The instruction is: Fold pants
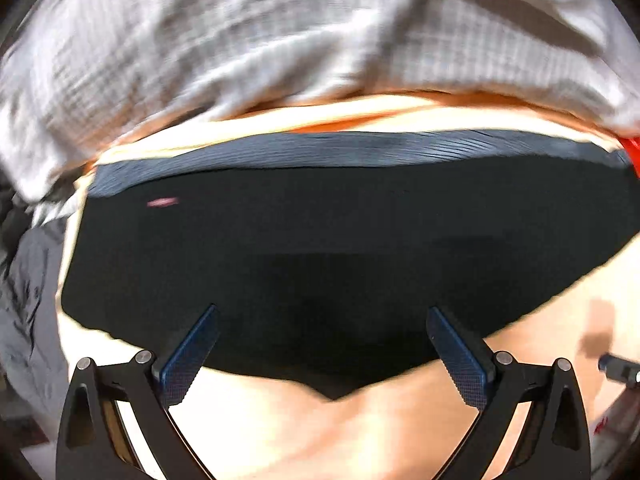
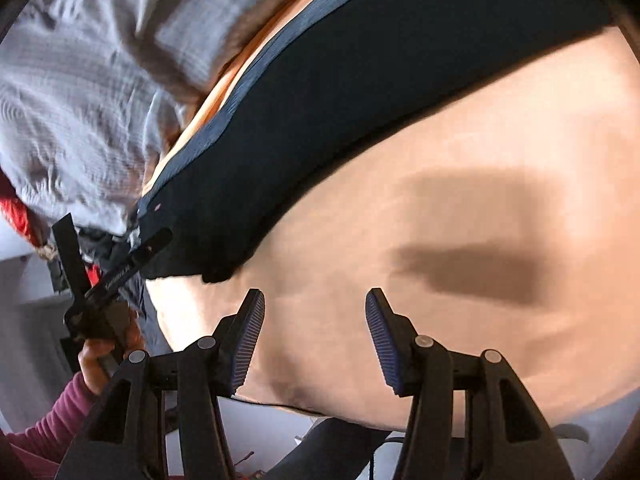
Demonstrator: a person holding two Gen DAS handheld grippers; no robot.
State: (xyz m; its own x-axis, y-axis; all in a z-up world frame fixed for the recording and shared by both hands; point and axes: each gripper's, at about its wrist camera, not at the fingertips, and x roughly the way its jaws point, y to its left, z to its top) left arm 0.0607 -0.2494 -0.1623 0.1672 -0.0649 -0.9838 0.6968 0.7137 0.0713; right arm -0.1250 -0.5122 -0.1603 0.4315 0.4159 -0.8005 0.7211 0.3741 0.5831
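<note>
Dark navy pants [image 1: 320, 240] lie flat on a peach-coloured surface [image 1: 320, 432], their ribbed waistband [image 1: 340, 148] along the far edge. My left gripper [image 1: 322, 320] is open just above the pants' near edge, holding nothing. In the right wrist view the pants [image 2: 320, 112] run from upper right to lower left, ending in a corner [image 2: 216, 274]. My right gripper [image 2: 315, 302] is open and empty over the bare surface, just right of that corner. The left gripper [image 2: 116, 264] shows there at the left, in a hand with a pink sleeve.
A pale grey checked cloth [image 1: 240, 40] is heaped behind the waistband, also in the right wrist view [image 2: 80, 100]. Grey fabric [image 1: 24, 300] hangs at the left. Something red [image 1: 632, 148] lies at the far right. The surface's front edge [image 2: 280, 404] is near my right gripper.
</note>
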